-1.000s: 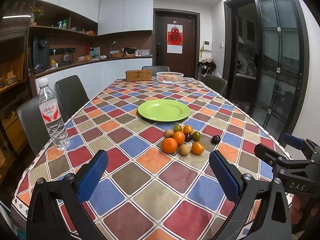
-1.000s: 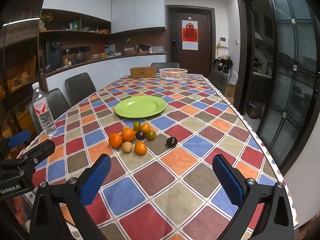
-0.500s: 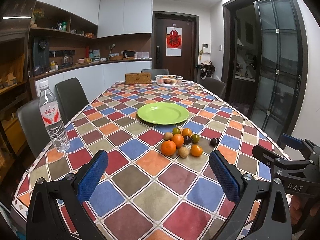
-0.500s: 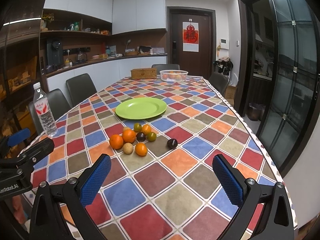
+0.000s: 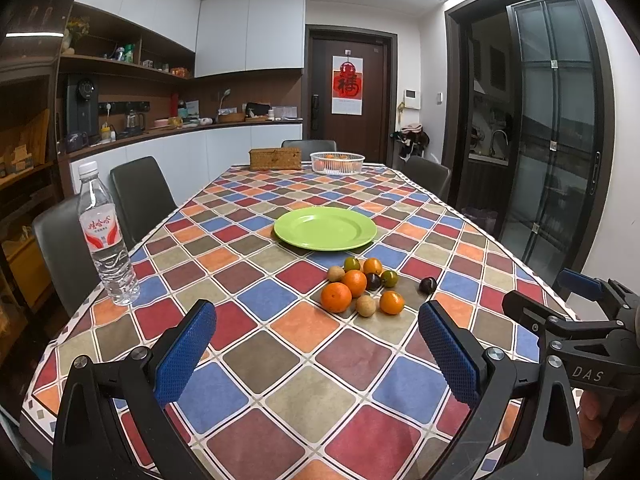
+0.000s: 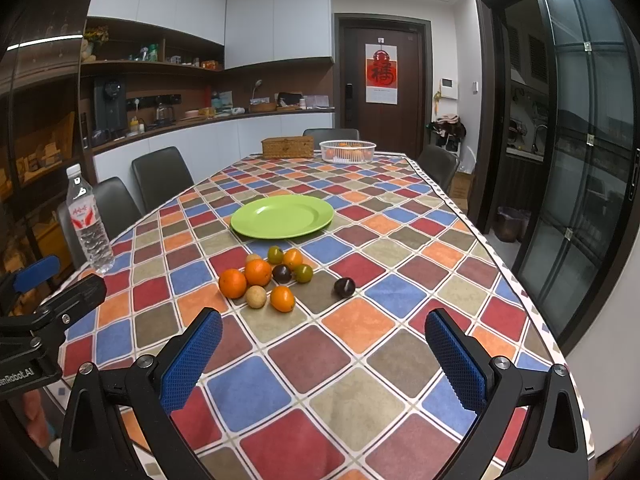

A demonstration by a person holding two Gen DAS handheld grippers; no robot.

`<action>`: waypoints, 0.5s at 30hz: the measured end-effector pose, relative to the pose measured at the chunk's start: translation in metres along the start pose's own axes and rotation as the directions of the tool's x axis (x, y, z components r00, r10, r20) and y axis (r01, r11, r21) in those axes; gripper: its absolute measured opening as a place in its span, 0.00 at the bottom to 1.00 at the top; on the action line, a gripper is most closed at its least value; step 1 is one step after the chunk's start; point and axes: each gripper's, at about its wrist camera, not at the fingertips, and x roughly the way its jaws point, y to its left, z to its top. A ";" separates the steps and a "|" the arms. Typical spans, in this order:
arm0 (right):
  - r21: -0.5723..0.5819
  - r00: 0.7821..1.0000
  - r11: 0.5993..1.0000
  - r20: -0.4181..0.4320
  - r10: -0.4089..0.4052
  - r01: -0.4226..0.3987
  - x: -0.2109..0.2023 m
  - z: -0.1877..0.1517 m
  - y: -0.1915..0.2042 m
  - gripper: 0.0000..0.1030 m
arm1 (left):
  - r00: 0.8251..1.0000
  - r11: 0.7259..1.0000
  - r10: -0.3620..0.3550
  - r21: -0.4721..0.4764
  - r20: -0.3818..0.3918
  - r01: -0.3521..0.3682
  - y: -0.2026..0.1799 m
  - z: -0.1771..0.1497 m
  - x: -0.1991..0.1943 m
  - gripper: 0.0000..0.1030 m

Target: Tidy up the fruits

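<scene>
A cluster of small fruits (image 5: pixel 360 286) lies on the checkered tablecloth: oranges, green and brownish ones, and a dark plum. It also shows in the right wrist view (image 6: pixel 264 278). One dark plum (image 5: pixel 427 285) lies apart to the right, also seen from the right wrist (image 6: pixel 344 287). An empty green plate (image 5: pixel 325 227) sits just beyond the fruits, and shows in the right wrist view too (image 6: pixel 282 216). My left gripper (image 5: pixel 316 344) is open and empty, well short of the fruits. My right gripper (image 6: pixel 322 350) is open and empty near the front edge.
A water bottle (image 5: pixel 105 236) stands at the table's left edge. A white basket (image 5: pixel 337 162) with oranges and a wicker box (image 5: pixel 275 159) sit at the far end. Dark chairs (image 5: pixel 141 196) line the left side. A glass door is on the right.
Both views have tilted up slightly, so the fruits and plate sit a little lower and farther in frame. Both grippers stay open. Nothing on the table has moved.
</scene>
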 end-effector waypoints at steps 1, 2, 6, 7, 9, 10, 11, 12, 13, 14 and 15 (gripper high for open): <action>0.000 1.000 1.000 0.000 0.000 0.000 0.000 0.000 0.000 1.00 | 1.000 1.000 0.000 -0.001 0.000 0.000 0.000 0.000 0.000 1.00; -0.001 1.000 1.000 0.000 -0.001 0.001 0.000 0.000 0.000 1.00 | 1.000 1.000 0.000 -0.001 0.001 0.000 0.000 0.000 0.000 1.00; -0.001 1.000 1.000 0.001 -0.001 0.001 0.000 0.000 0.000 0.99 | 1.000 1.000 0.000 0.000 0.001 0.000 0.000 0.000 0.000 1.00; -0.002 1.000 1.000 0.001 -0.001 0.001 0.000 0.000 0.000 1.00 | 1.000 1.000 0.000 0.000 0.001 0.000 0.000 0.000 0.000 1.00; -0.002 1.000 1.000 0.001 -0.001 0.001 0.000 0.000 0.001 1.00 | 1.000 1.000 -0.001 -0.001 0.001 0.001 0.000 -0.001 0.000 1.00; -0.002 1.000 1.000 0.001 -0.001 0.001 0.000 0.000 0.001 1.00 | 1.000 1.000 -0.001 -0.001 0.001 0.001 0.000 0.000 0.000 1.00; -0.002 1.000 1.000 0.001 -0.002 0.002 0.000 0.000 0.001 1.00 | 1.000 1.000 -0.001 -0.001 0.001 0.001 0.000 0.000 0.000 1.00; -0.002 1.000 1.000 0.001 -0.002 0.002 -0.001 0.000 0.001 1.00 | 1.000 1.000 -0.001 0.000 0.002 0.001 0.000 0.000 0.000 1.00; -0.002 1.000 1.000 0.001 -0.001 0.001 -0.001 0.000 0.001 1.00 | 1.000 1.000 0.000 -0.001 0.002 0.000 0.000 0.000 0.000 1.00; -0.003 1.000 1.000 0.001 -0.001 0.001 0.000 0.000 0.001 1.00 | 1.000 1.000 -0.001 -0.002 0.001 0.001 0.001 -0.001 0.000 1.00; -0.003 1.000 1.000 0.001 -0.001 0.001 -0.001 0.000 0.001 1.00 | 1.000 1.000 -0.001 -0.002 0.001 0.001 0.001 -0.001 0.000 1.00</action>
